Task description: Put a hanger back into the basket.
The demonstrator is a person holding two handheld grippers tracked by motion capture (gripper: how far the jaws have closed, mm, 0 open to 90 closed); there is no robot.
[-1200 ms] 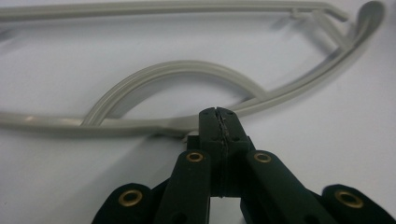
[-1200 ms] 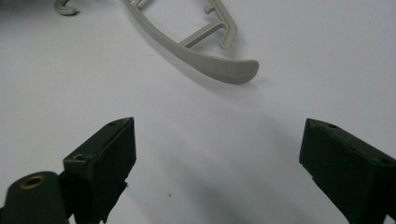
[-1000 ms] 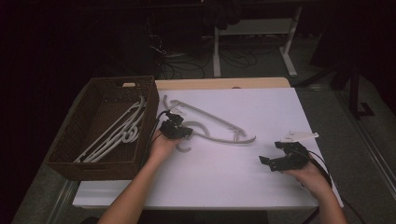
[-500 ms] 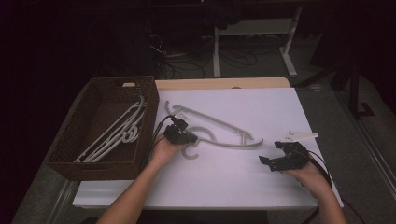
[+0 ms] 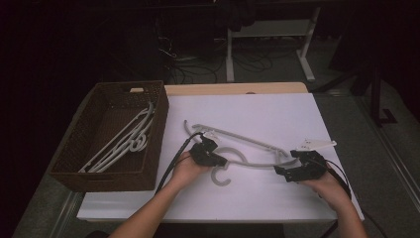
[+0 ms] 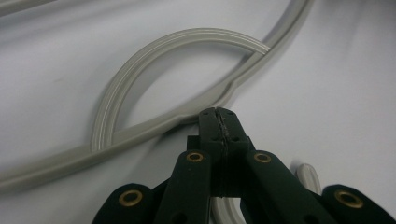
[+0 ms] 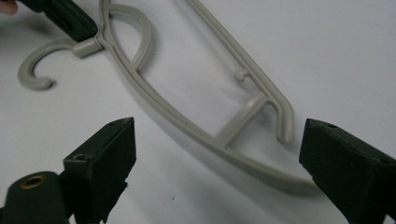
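White desk [image 5: 257,203] has a wicker basket [image 5: 69,166] at its left edge. The grey hanger [image 5: 247,144] lies mid-desk. Left gripper [image 5: 218,159] is clamped on its neck by the hook, right gripper [image 5: 285,171] spread wide at its end near the right edge.

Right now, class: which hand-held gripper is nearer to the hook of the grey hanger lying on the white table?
Left. The left hand-held gripper is shut at the neck just above the hook. The right hand-held gripper sits open at the hanger's far end.

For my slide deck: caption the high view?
Left gripper shut on a grey hanger; right gripper open at its far end.
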